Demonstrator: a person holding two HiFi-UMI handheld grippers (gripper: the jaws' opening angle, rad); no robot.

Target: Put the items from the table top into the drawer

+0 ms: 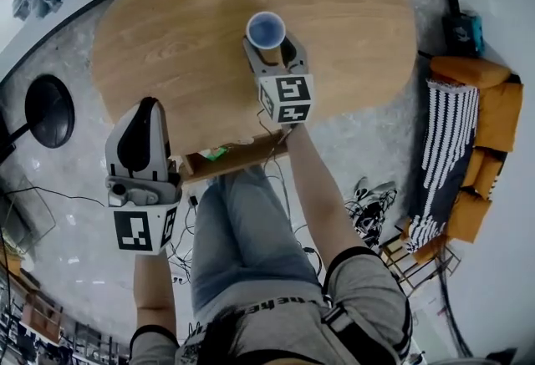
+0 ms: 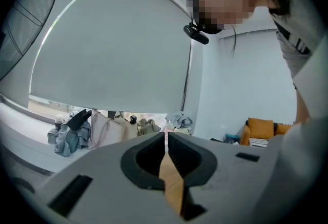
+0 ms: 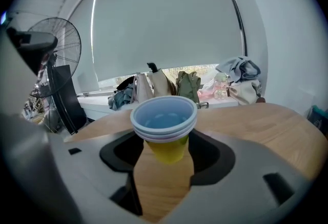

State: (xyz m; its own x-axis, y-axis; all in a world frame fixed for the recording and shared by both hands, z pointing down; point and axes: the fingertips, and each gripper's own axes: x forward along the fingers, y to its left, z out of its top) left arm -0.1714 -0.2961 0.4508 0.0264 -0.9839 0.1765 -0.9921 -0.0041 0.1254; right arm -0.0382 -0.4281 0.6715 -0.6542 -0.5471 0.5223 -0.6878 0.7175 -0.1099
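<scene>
While you stood at the near edge of the counter [image 1: 175, 29], your left hand-held gripper [image 1: 147, 104] hung off its 7 o'clock corner with its jaws pressed together and nothing between them; its own view showed only a thin slit. It pointed roughly level, out over the wood.

Just to the right, under the near edge, the drawer [image 1: 238, 156] stood pulled out, with a green item [image 1: 216, 153] already lying in its left part.

Further right, your right hand-held gripper [image 1: 269, 50] was pinching the stack of cups [image 1: 266, 29], blue on top and yellow at the bottom, by the lower part of the stack. The stack stood upright, mouth up, over the middle of the counter, and looked to be clear of the wood.

From the cups, the drawer lay at about 7 o'clock, back toward you and below the counter's edge. Since the stack's long axis ran vertical, I judged that you needed to carry it back and down without tipping it. The left hand-held gripper was nearer the drawer, at its 9 o'clock side, but only the right one had the cups.
</scene>
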